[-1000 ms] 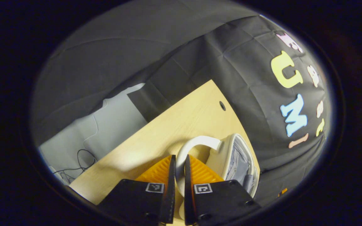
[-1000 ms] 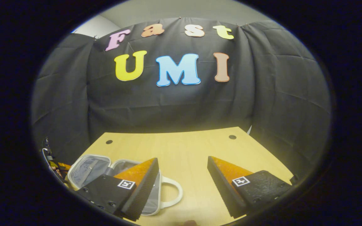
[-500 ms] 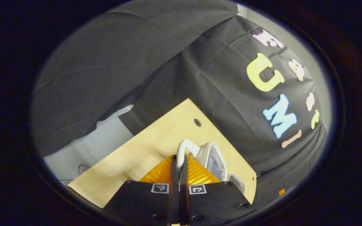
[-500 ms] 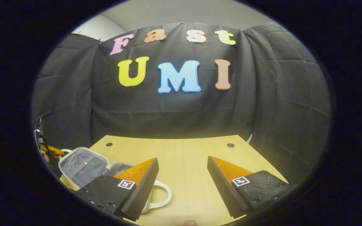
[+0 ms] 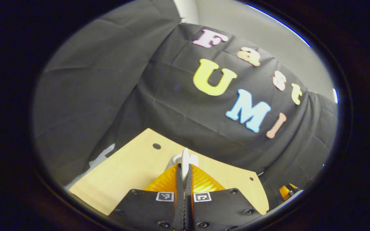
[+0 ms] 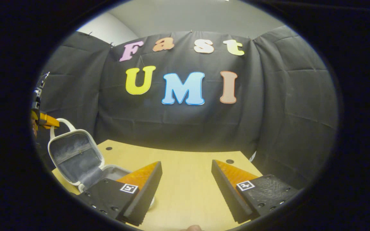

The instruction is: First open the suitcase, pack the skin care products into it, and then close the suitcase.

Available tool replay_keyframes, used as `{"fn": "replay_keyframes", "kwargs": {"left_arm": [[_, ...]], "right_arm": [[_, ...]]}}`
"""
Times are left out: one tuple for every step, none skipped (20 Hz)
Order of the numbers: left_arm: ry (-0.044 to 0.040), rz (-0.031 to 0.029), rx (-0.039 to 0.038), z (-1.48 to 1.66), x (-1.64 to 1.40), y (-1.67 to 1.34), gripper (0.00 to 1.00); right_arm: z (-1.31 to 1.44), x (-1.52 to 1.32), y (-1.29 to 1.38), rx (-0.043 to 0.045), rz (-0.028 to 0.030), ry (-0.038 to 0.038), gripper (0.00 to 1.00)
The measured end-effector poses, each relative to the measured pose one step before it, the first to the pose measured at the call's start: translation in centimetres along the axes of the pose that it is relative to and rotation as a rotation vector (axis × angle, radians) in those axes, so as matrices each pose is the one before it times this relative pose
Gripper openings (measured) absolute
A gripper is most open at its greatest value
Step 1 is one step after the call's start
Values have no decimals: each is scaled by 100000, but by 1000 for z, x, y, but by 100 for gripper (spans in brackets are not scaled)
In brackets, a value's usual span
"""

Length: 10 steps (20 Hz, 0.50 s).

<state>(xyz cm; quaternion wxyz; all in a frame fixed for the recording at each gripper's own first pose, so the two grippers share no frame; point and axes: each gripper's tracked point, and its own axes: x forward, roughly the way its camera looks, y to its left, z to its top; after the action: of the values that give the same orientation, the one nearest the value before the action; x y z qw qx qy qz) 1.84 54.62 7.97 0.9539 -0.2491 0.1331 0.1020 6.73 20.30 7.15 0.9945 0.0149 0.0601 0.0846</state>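
Left gripper (image 5: 185, 170): in the left gripper view its fingers are pressed together on the thin white handle (image 5: 185, 159) of the suitcase — the handle sticks up just past the tips.
Table (image 5: 130, 170), left gripper view: pale wood, bare on both sides of the fingers; its far edge meets the black cloth wall (image 5: 172, 106), and a small round hole (image 5: 156, 146) sits near that edge.
Right gripper (image 6: 186, 171): in the right gripper view its fingers are spread wide, with bare table between them and nothing gripped.
Suitcase (image 6: 75, 157), right gripper view: at the near left of the table, open, the lid raised almost upright with its grey lining facing right; the base lies flat, partly hidden behind the left finger.
Left gripper, right gripper view: at the far left edge, holding the lid's handle at the top.
Open room: the middle and right of the table (image 6: 188, 189) are bare wood up to the far edge — two small holes there, one left, one right.
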Motion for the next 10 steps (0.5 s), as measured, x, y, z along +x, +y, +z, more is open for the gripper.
{"fn": "replay_keyframes", "kwargs": {"left_arm": [[20, -1548, 2192, -766, -486, -2853, 8], [212, -1925, 2076, -868, 126, -2887, 8], [673, -1648, 1813, -1236, 203, -2637, 8], [579, -1600, 1778, -1369, 150, -1893, 8], [595, -990, 1825, -1537, 312, -2186, 8], [503, -1054, 1341, -1699, 331, -2112, 8], [658, -441, 1477, -2337, 480, -1862, 8], [623, -217, 1084, -1655, 448, -1534, 8], [889, -392, 1679, -1757, 408, -1508, 8], [1631, -379, 2209, -1979, 693, -1576, 8]], "right_arm": [[142, -133, -924, -1128, 296, -1235, 95], [36, -230, -740, -1186, 878, -958, 95], [97, -247, -658, -1151, 1230, -975, 96], [-87, -253, -616, -971, 1476, -668, 96], [-189, -366, -606, -495, 1552, -393, 96], [-277, -228, -598, -339, 1682, -152, 96], [-314, -376, -632, -365, 1537, 46, 96], [-391, -334, -661, -359, 1486, 133, 96], [-218, -373, -576, -170, 1224, -434, 96], [-172, -303, -547, -125, 1231, -163, 96]]}}
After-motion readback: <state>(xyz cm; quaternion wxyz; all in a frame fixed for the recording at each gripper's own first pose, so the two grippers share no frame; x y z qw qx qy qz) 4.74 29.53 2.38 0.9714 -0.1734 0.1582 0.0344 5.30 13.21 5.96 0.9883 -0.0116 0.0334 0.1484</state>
